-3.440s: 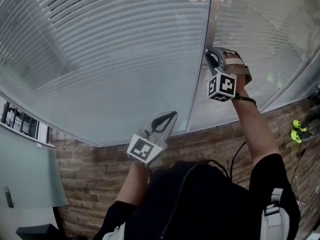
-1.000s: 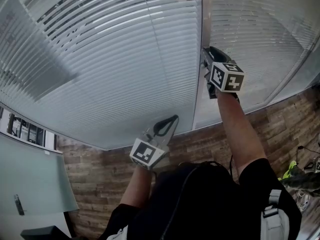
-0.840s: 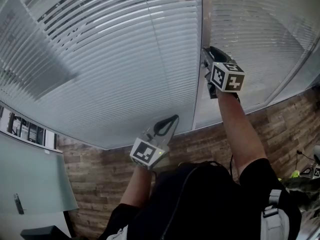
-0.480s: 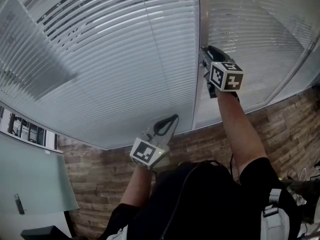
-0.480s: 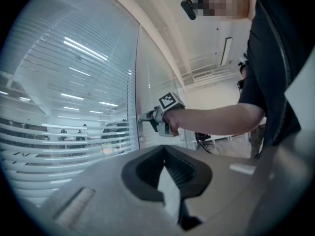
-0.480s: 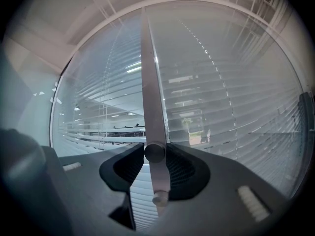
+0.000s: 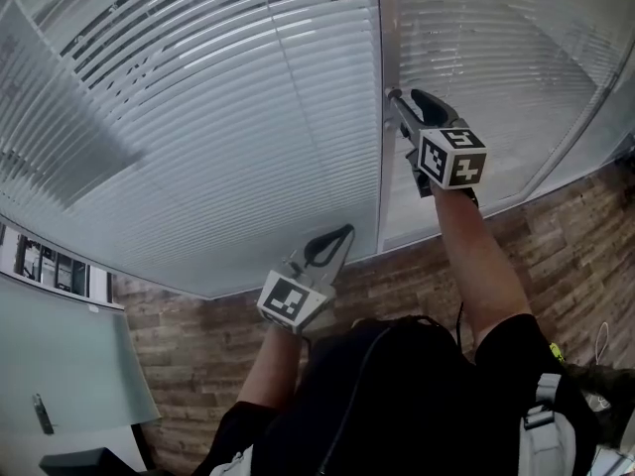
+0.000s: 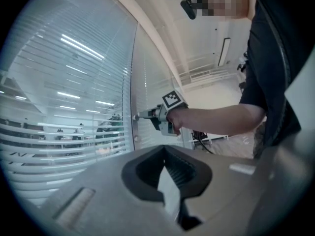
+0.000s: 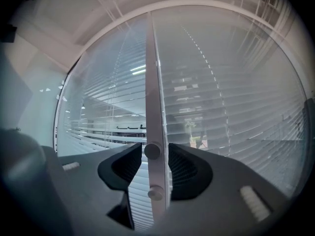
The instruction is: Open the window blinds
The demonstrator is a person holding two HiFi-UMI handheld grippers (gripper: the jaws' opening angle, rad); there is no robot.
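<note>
White slats of the window blinds (image 7: 198, 117) hang behind glass on both sides of a pale vertical frame post (image 9: 151, 82). An office shows between the slats of the left pane, while the right pane looks more closed. A small round knob (image 9: 152, 151), probably the slat control, sits on the post with a second knob (image 9: 155, 192) just below it.

The right gripper (image 7: 405, 97) points level at the post. Its jaws have just been opening and now stand apart, with the upper knob between the pads but not pressed by either. The left gripper (image 7: 342, 232) hangs lower, well apart from the glass, with its jaws together and nothing in them.

From here, a twist without a fresh clamp would probably slide off the knob, since the pads are clear of it. Closing off-centre could pinch the post edge instead, and turning the wrong way would close the slats again. No container is in view.
</note>
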